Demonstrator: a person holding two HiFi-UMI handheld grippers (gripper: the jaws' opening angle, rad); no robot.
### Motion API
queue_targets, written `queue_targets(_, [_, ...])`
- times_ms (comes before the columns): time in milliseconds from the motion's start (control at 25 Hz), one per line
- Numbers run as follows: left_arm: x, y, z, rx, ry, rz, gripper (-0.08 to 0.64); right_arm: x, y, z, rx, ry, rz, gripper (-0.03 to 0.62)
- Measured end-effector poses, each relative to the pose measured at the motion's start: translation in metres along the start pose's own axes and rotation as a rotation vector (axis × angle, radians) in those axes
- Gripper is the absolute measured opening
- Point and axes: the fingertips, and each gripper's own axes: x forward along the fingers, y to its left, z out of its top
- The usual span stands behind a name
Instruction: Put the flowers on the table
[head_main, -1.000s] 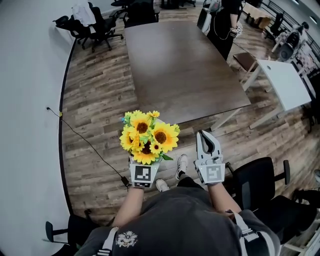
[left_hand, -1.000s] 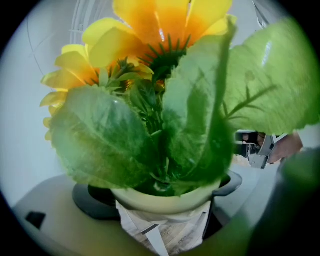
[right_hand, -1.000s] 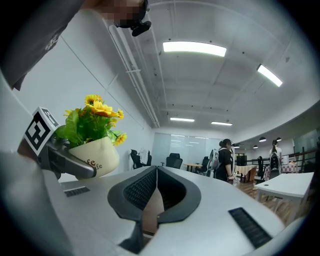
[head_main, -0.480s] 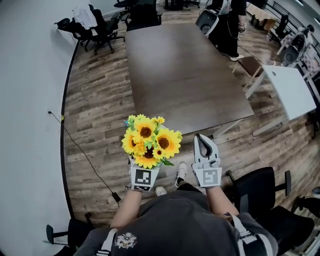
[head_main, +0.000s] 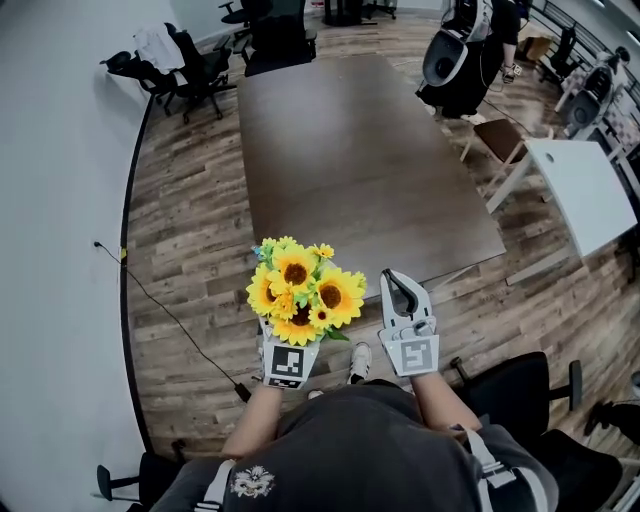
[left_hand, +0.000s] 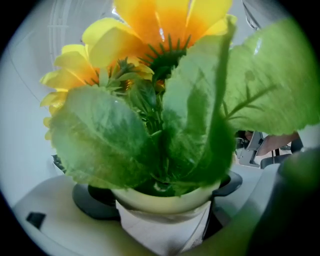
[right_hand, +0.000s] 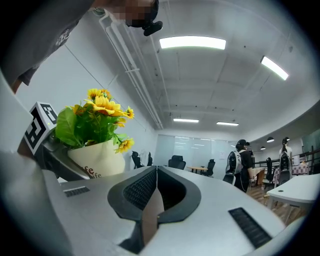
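Yellow sunflowers, artificial by the look, carried in a pale pot.

Head view: the flowers (head_main: 300, 292) sit on top of the left gripper (head_main: 288, 345), held at the person's front. They hang over the wood floor (head_main: 190, 230), near the close edge of the long brown table (head_main: 350, 150) but not above it. The table top looks bare. The right gripper (head_main: 392, 280) is held just beside the flowers, apart from them, and carries nothing.

Left gripper view: the pot (left_hand: 165, 200) fills the bottom centre, with a dark finger (left_hand: 95, 202) at either side of it. The fingers pinch the pot below its rim. Big green leaves block most else, so how firm the contact is on the right side is hard to read, though it looks snug.

Right gripper view: the fingers (right_hand: 142, 187) are pressed together, with nothing between them. The pot shows off to the left, upright.

Progress, as judged: the pick-up is done and the pot is in carry. Left to do: reach the table, bring the pot over the top, set it down upright, let go.
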Motion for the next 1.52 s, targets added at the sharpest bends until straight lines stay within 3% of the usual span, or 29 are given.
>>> queue_targets(200, [0.034,-0.003,0.004,-0.002,0.014,0.001,0.541,0.014,-0.028,-0.01,0.018,0.003,0.007,0.026])
queue_targets(360, [0.06,-0.005,0.008,-0.064,0.015,-0.006,0.541,0.023,-0.051,-0.026,0.046,0.016,0.014,0.026])
queue_targets(680, [0.109,-0.009,0.021,-0.048,0.027,0.006,0.541,0.032,-0.088,-0.052,0.066,0.037,0.042,0.026])
queue_targets(960, [0.129,-0.012,0.02,-0.046,0.048,-0.018,0.541,0.038,-0.122,-0.051,0.164,-0.016,-0.018,0.026])
queue_targets(1280, [0.175,0.012,0.011,-0.061,0.057,-0.052,0.541,0.079,-0.144,-0.055,0.162,-0.016,-0.036,0.026])
queue_targets(1520, [0.197,0.023,0.002,-0.067,0.045,-0.084,0.541,0.093,-0.151,-0.062,0.112,0.043,-0.067,0.026])
